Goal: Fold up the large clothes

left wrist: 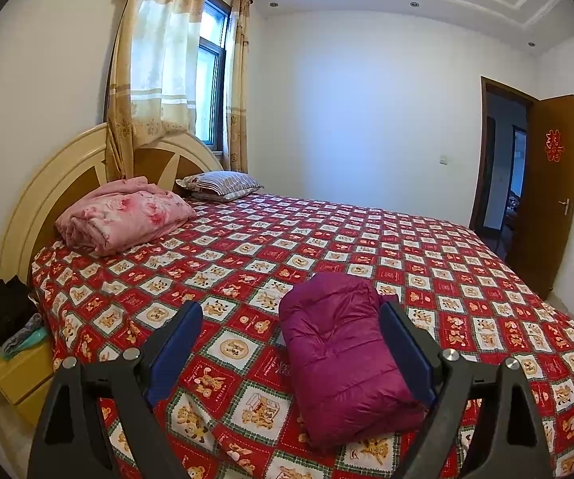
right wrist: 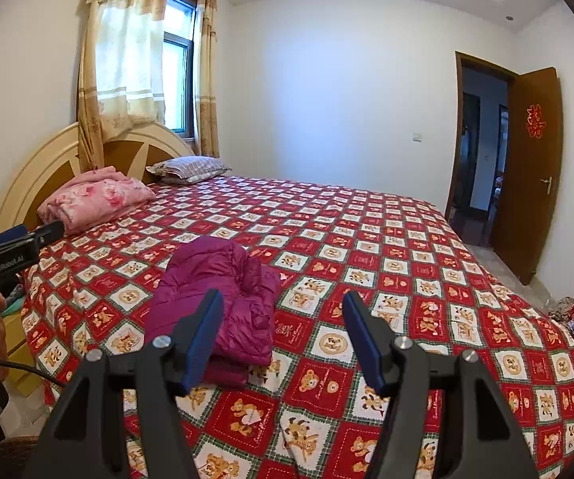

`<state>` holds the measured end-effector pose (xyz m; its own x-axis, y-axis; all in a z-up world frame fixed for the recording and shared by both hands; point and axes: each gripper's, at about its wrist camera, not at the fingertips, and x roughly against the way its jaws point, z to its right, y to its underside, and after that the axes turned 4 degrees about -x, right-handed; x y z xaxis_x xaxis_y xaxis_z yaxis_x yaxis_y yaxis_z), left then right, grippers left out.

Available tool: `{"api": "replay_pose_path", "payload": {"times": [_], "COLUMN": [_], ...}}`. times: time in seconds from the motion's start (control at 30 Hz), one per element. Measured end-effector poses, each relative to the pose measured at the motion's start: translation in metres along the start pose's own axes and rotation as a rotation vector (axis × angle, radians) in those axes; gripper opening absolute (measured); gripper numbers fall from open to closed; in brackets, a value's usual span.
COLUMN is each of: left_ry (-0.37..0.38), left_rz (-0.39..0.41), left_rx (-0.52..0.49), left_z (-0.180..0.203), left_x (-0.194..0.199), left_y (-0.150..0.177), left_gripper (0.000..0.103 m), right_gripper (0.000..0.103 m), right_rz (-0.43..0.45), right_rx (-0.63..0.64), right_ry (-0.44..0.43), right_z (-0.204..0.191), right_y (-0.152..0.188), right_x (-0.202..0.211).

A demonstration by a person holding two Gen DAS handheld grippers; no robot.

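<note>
Our left gripper (left wrist: 291,343) and right gripper (right wrist: 283,335): fingers spread wide, holding nothing, raised above bed (right wrist: 386,239). Purple padded jacket (right wrist: 215,299) lies folded compact near bed's front edge. Folding looks finished; next we likely withdraw or fetch another garment.

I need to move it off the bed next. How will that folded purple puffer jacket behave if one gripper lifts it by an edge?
The purple puffer jacket looks quilted and puffy, so probably light for its bulk. It is soft, loosely stacked layers, so lifted by one edge it would likely flop open. Its shiny shell may slip on the bedspread or between jaws.
</note>
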<state>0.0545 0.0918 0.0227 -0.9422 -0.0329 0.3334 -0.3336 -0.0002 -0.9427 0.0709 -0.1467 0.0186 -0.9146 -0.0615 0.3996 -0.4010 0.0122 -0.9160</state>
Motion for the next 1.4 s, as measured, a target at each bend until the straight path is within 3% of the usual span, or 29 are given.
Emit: {"api": "replay_pose_path", "payload": {"times": [1.4], "left_ry": [-0.009], "left_rz": [-0.026], "left_rx": [0.008], "left_z": [-0.0004], "left_x": [-0.0065], "left_y": [0.0051], "left_gripper": [0.09], "right_gripper": [0.066], "right_rz": [-0.013], "right_rx": [-0.004], "right_ry": [-0.016], "right_z": [-0.0093], "right_y": [0.0047], "right_x": [-0.0014]}}
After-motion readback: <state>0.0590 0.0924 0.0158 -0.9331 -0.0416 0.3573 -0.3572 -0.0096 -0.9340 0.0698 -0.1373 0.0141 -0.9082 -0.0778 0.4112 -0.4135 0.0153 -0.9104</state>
